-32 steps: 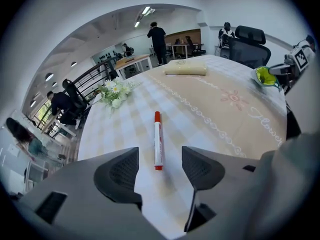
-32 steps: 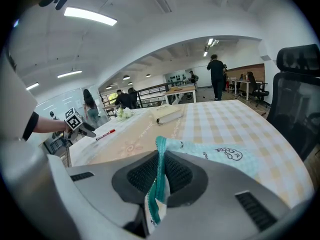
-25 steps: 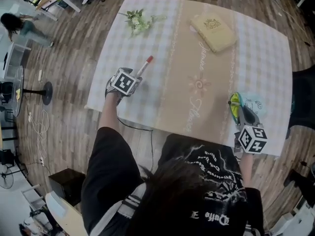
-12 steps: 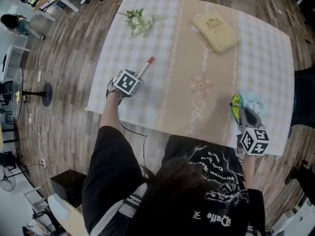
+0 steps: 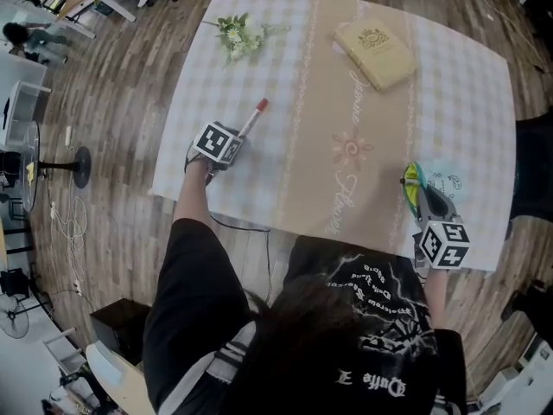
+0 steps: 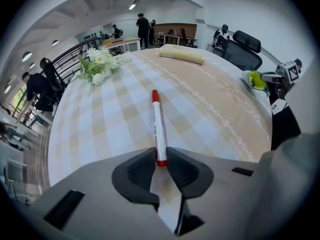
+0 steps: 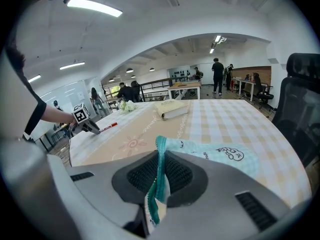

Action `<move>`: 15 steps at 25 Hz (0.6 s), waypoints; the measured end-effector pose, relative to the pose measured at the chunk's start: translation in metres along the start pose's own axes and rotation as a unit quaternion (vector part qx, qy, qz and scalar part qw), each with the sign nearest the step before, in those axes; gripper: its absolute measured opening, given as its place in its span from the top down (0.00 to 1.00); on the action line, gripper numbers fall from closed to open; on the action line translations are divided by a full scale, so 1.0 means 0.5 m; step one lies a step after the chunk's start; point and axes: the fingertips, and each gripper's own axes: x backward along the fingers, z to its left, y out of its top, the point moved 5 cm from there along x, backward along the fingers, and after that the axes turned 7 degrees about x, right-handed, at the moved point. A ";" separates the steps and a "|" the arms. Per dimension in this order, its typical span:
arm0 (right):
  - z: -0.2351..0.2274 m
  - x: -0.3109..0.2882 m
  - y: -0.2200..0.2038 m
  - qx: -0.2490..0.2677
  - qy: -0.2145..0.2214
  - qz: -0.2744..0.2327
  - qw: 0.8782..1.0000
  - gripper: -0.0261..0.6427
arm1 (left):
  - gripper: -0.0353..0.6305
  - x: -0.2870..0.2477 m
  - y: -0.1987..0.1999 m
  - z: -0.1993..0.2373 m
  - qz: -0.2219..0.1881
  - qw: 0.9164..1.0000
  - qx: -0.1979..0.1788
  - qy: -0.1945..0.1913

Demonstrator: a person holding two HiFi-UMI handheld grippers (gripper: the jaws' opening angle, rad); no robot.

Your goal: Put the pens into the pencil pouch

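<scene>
A red-capped white pen [image 5: 257, 113] lies on the checked tablecloth at the left. Its near end [image 6: 158, 129] sits between the pads of my left gripper [image 6: 160, 165], whose jaws have just been closing and now press on it. In the head view this gripper [image 5: 238, 137] points steeply down at the pen's near end. My right gripper [image 7: 161, 176] is shut on the green-edged rim of the light blue pencil pouch [image 7: 220, 154]. The pouch [image 5: 441, 182] lies by the table's near right edge, with the right gripper [image 5: 421, 201] at its left side.
A cream book [image 5: 376, 54] lies at the far side of the table and a small bunch of white flowers [image 5: 238, 37] at the far left. The table's near edge [image 5: 259, 219] runs just below the left gripper. An office chair [image 7: 302, 99] stands at the right.
The left gripper's marker cube has tilted a little over the pen's near end. The pen, the pouch and the right gripper stay where they were.
</scene>
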 end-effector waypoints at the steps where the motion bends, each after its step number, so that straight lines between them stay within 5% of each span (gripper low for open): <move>1: -0.001 0.001 0.000 0.000 0.000 -0.001 1.000 0.90 | 0.82 -0.001 0.001 -0.003 0.001 1.000 0.004 -0.004; 7: -0.005 0.008 -0.003 -0.002 0.000 -0.006 1.000 0.90 | 0.82 0.000 0.001 -0.011 0.006 1.000 0.017 0.008; 15: -0.009 0.009 0.003 -0.014 -0.001 -0.013 1.000 0.90 | 0.82 0.007 0.000 -0.068 -0.003 1.000 -0.012 0.007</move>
